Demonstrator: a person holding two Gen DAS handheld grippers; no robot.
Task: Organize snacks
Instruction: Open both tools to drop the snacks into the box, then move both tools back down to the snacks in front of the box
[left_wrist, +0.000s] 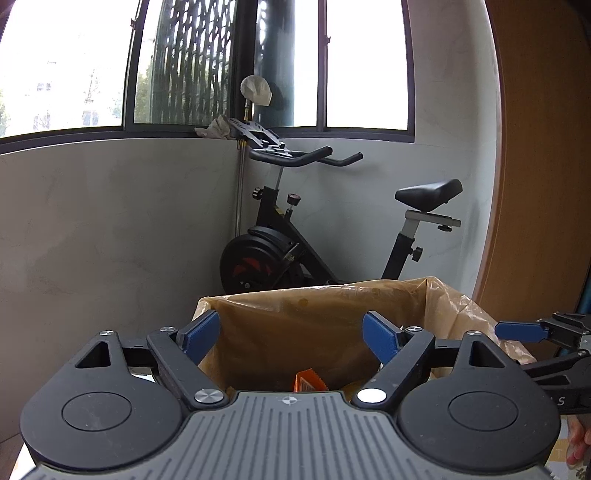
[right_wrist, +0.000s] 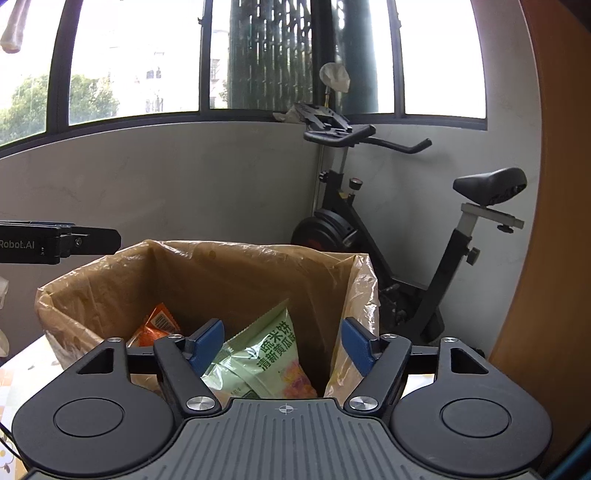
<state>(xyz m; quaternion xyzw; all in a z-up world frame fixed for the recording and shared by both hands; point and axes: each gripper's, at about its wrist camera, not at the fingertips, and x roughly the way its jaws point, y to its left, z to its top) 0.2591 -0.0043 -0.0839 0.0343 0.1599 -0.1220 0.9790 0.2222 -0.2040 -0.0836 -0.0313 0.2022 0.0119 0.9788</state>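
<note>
A cardboard box lined with a thin brown plastic bag (left_wrist: 317, 306) stands open just ahead of both grippers. My left gripper (left_wrist: 291, 334) is open over its near rim with nothing between the blue pads. An orange snack pack (left_wrist: 309, 381) lies down inside. My right gripper (right_wrist: 281, 341) is open above the same box (right_wrist: 207, 258). A green snack pack (right_wrist: 258, 356) leans in the box below and between its pads, which do not press on it. The orange pack (right_wrist: 157, 325) lies to its left. One blue finger (left_wrist: 517, 329) of the right gripper shows at the right edge.
A black exercise bike (left_wrist: 280, 236) stands in the corner behind the box, under dark-framed windows. A wooden panel (right_wrist: 546, 258) curves along the right. A patterned table top (right_wrist: 22, 369) carries the box. The left gripper's black body (right_wrist: 59, 242) reaches in from the left.
</note>
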